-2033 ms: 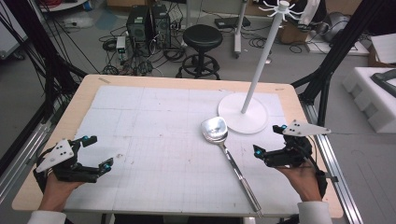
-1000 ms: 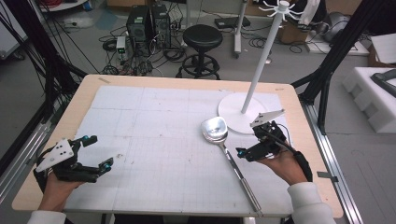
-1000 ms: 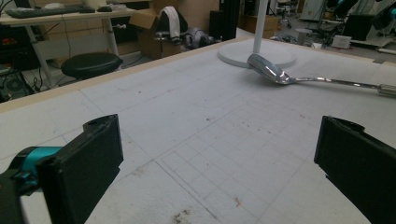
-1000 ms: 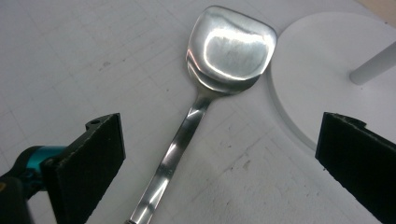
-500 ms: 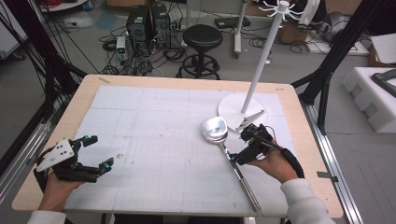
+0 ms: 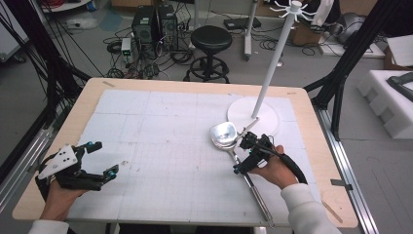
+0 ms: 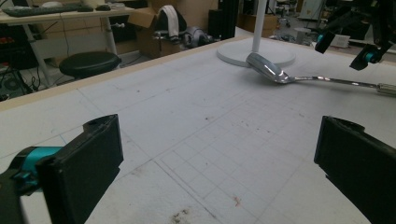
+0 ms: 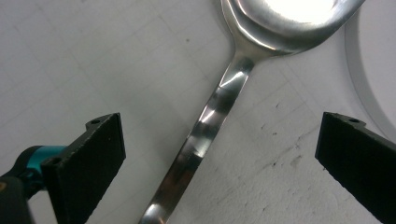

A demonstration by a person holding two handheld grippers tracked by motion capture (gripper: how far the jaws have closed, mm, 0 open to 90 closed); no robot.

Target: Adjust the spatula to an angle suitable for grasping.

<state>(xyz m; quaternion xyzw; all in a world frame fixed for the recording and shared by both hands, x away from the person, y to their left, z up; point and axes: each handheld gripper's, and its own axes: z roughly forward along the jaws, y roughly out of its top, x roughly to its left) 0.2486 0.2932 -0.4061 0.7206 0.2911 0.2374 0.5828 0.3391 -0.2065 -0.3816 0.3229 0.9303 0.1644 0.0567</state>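
High view: one ladle (image 6: 225, 135), two hand-held grippers.

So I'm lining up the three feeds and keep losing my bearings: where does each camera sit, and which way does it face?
High view: above the person's side, facing forward and down on the table; both hands, left gripper, right gripper.
Left gripper view: low over the table, between its open jaws, toward the ladle and stand.
Right gripper view: straight down on the ladle's handle, open jaws either side.
All three share the ladle.
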